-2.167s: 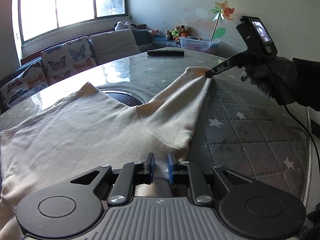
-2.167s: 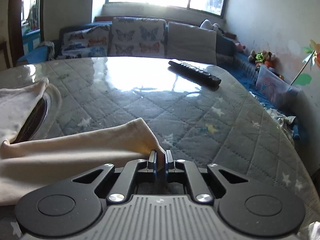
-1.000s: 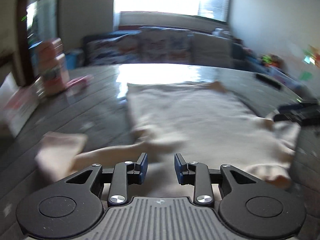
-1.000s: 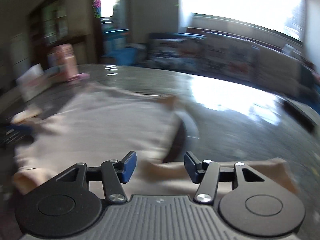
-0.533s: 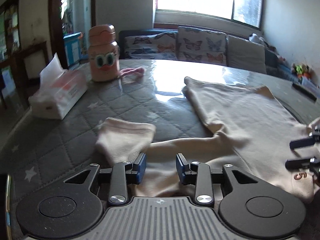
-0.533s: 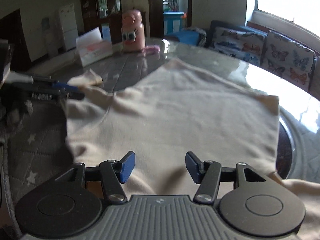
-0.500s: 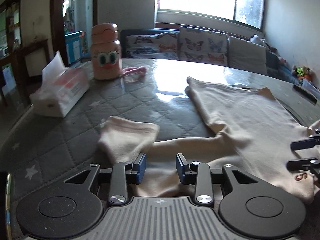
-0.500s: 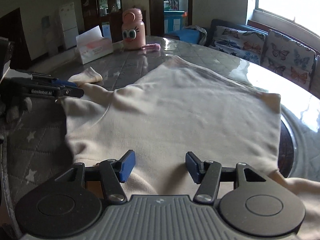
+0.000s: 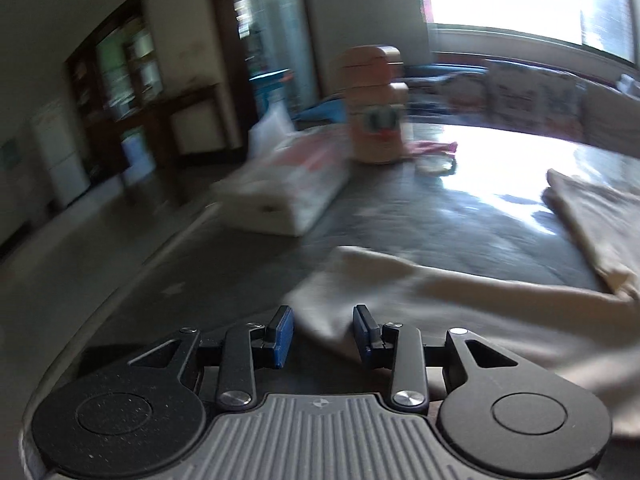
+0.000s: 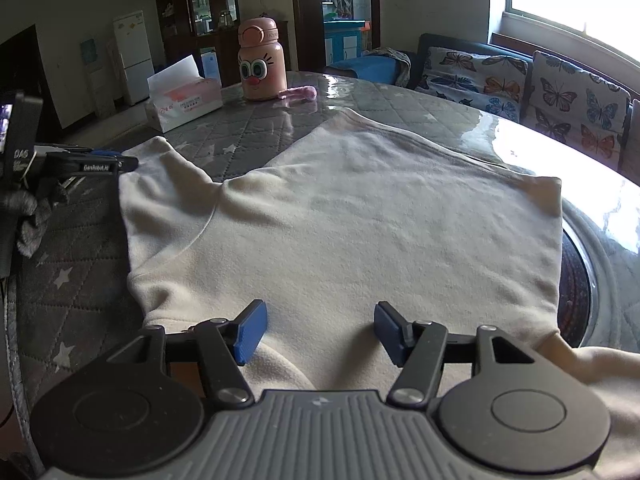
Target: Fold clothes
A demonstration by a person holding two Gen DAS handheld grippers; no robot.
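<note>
On the quilted table the cream sweatshirt lies spread flat, its left sleeve stretching toward the table's edge. I judge the step in hand is the folding of this sleeve over the body. The left gripper has its jaws apart, and the sleeve's cuff sits between them, not pinched; this view is blurred. The right gripper hovers wide open over the near edge of the sweatshirt and holds nothing. The next move probably calls for closing the left jaws on the cuff, then carrying it across the chest.
</note>
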